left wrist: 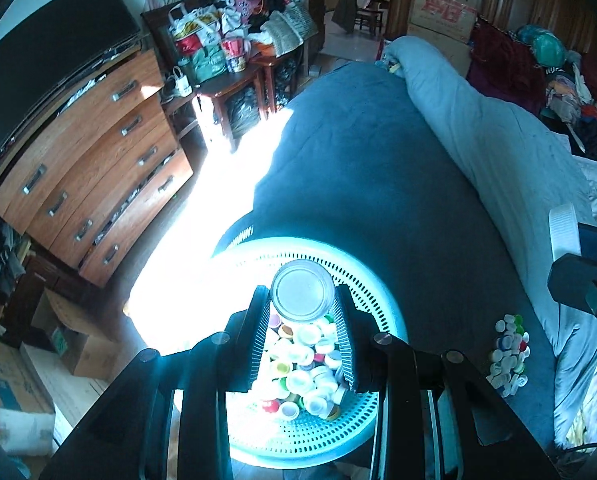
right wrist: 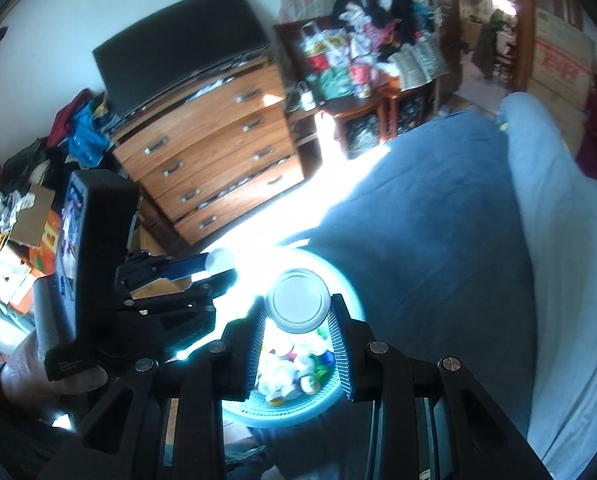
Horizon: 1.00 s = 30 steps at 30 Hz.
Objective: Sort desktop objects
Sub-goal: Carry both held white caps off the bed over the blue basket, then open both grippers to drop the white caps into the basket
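In the left wrist view my left gripper [left wrist: 301, 293] is shut on a large round white lid [left wrist: 302, 300], held face-on above a teal perforated basket [left wrist: 362, 272]. Several coloured bottle caps [left wrist: 302, 360] lie in that basket. In the right wrist view my right gripper [right wrist: 298, 301] is shut on a similar white lid [right wrist: 298, 304] over the same basket [right wrist: 298, 410], with its caps [right wrist: 298, 364] below. The left gripper [right wrist: 218, 266] reaches in from the left, its lid [right wrist: 220, 259] seen edge-on. The right gripper's lid [left wrist: 564, 232] shows at the right edge.
A loose pile of bottle caps [left wrist: 510, 356] lies on the blue bedspread [left wrist: 378, 160] right of the basket. A rolled pale-blue quilt [left wrist: 478, 140] runs along the right. A wooden dresser [left wrist: 98, 168] stands left, beyond a strip of harsh sunlight. A person's hand [right wrist: 22, 368] grips the left tool.
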Each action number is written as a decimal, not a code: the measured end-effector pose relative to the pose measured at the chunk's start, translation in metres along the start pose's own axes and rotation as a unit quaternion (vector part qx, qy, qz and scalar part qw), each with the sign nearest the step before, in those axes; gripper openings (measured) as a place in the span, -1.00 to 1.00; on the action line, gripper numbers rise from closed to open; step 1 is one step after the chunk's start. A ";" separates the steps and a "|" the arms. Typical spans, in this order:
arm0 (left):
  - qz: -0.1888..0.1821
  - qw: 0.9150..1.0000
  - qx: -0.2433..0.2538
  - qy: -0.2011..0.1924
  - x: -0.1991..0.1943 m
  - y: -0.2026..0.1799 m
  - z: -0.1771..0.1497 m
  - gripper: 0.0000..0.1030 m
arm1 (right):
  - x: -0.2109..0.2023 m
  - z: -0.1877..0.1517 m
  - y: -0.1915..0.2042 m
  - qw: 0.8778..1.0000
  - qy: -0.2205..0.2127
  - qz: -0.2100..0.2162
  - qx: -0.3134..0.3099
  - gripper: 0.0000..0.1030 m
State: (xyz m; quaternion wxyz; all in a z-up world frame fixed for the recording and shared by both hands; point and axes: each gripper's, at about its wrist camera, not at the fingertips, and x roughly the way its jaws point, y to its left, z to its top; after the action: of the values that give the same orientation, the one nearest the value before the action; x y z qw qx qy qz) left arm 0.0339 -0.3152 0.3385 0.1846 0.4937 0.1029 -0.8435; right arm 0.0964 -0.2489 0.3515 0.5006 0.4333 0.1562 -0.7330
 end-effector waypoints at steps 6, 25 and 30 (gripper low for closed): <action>-0.011 0.999 -0.028 0.021 0.014 0.026 -0.005 -0.47 | 0.016 0.005 0.015 1.000 0.020 0.014 -0.009 -0.33; -0.029 0.997 -0.048 0.052 0.034 0.048 -0.010 -0.47 | 0.032 0.013 0.033 0.999 0.040 0.024 -0.025 -0.31; -0.029 0.997 -0.049 0.054 0.035 0.047 -0.008 -0.47 | 0.033 0.013 0.032 0.999 0.043 0.022 -0.025 -0.31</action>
State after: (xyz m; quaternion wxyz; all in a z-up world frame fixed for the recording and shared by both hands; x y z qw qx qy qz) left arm 0.0441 -0.3627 0.3045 0.1780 0.5260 0.1679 -0.8146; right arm 0.1142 -0.2917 0.3398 0.5200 0.4550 0.1859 -0.6986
